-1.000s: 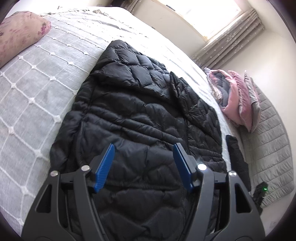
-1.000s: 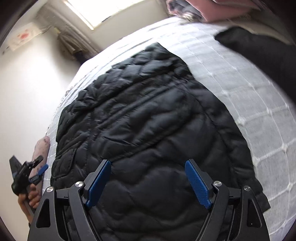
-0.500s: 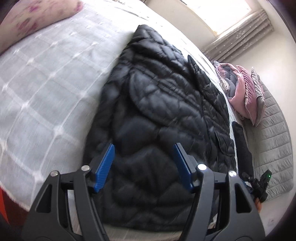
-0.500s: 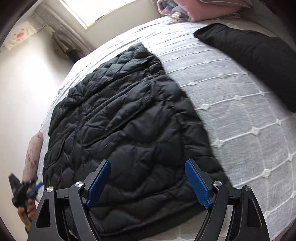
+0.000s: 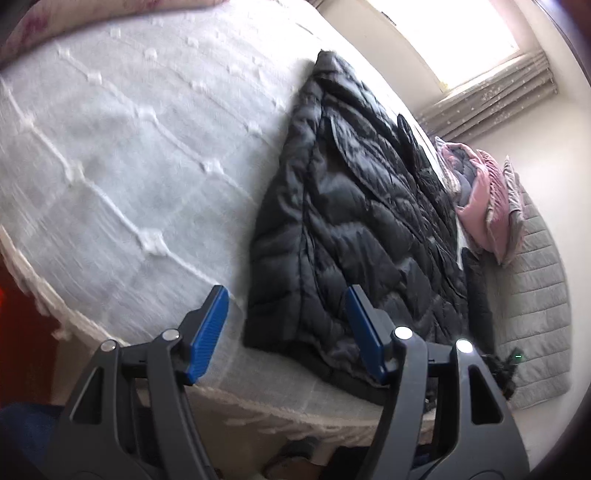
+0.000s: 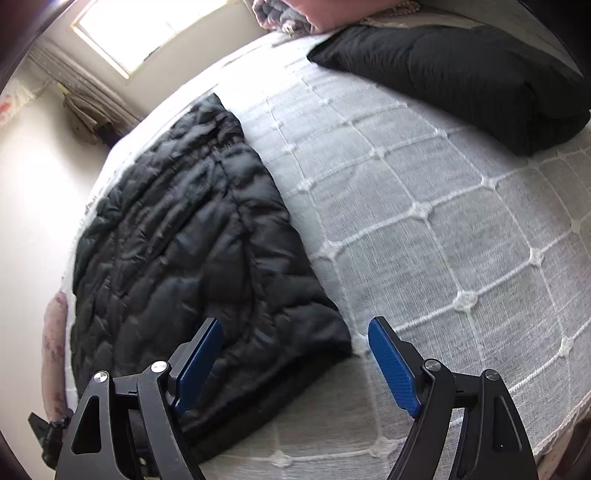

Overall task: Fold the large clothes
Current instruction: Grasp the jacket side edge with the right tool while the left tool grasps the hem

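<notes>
A black quilted puffer jacket [image 5: 362,221] lies flat on the white-grey checked bedspread [image 5: 122,155], its hem at the near bed edge. It also shows in the right wrist view [image 6: 192,240]. My left gripper [image 5: 286,332] is open and empty, hovering at the jacket's near left hem corner. My right gripper [image 6: 295,363] is open and empty, hovering at the jacket's near right hem corner. The left gripper shows small at the far left of the right wrist view [image 6: 48,432].
A folded black garment [image 6: 461,77] lies on the bed to the right of the jacket. A pink and grey pile of bedding [image 5: 487,199] sits beyond it on a grey quilted mat [image 5: 535,295]. A floral pillow [image 5: 33,33] lies at the left. The bed edge is just below both grippers.
Both grippers have pulled back from above the jacket's middle toward the near bed edge and spread apart to the hem corners. Both stayed open.
</notes>
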`<state>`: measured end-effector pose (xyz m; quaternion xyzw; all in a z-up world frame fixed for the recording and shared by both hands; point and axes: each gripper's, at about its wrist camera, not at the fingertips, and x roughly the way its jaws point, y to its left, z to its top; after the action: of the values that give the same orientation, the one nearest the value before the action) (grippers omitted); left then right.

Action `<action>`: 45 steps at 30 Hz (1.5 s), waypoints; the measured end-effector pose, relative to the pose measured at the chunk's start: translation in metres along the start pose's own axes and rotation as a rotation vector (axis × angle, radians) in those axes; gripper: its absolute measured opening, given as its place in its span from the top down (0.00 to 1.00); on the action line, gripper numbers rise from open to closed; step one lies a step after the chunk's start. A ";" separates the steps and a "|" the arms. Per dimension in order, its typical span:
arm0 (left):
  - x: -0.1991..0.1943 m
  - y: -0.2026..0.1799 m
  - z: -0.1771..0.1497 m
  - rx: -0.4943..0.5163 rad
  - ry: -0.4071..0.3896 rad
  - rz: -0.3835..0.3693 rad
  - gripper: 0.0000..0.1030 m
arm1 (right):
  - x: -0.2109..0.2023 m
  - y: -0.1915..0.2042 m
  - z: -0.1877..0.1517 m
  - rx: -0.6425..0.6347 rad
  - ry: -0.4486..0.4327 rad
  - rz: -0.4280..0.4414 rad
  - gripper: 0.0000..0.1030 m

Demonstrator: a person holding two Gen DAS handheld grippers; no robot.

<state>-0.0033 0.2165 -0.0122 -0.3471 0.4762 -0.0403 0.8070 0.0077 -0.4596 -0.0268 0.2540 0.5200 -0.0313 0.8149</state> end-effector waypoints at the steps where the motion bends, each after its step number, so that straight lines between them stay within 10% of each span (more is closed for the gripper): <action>1: 0.005 0.000 -0.002 -0.011 0.025 -0.022 0.36 | 0.002 -0.001 -0.001 0.003 0.005 -0.003 0.26; 8: 0.011 -0.010 -0.011 0.014 0.024 -0.016 0.39 | 0.022 0.005 -0.006 0.009 0.076 0.085 0.84; 14: 0.021 -0.014 -0.009 0.033 0.033 -0.005 0.81 | 0.011 0.004 -0.005 0.042 0.020 0.119 0.94; 27: 0.013 -0.029 -0.014 0.140 -0.055 0.140 0.93 | -0.001 -0.005 -0.006 0.074 -0.027 0.103 0.95; 33: 0.020 -0.030 -0.010 0.146 -0.031 0.129 0.89 | 0.011 -0.015 -0.001 0.162 0.026 0.174 0.72; 36: 0.024 -0.033 -0.013 0.166 -0.034 0.157 0.81 | 0.014 -0.011 -0.002 0.171 0.030 0.181 0.43; 45: 0.031 -0.040 -0.017 0.201 -0.053 0.230 0.77 | 0.025 0.002 -0.005 0.129 0.025 0.097 0.44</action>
<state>0.0111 0.1656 -0.0169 -0.2087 0.4848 0.0139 0.8492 0.0154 -0.4501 -0.0491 0.3312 0.5142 -0.0221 0.7908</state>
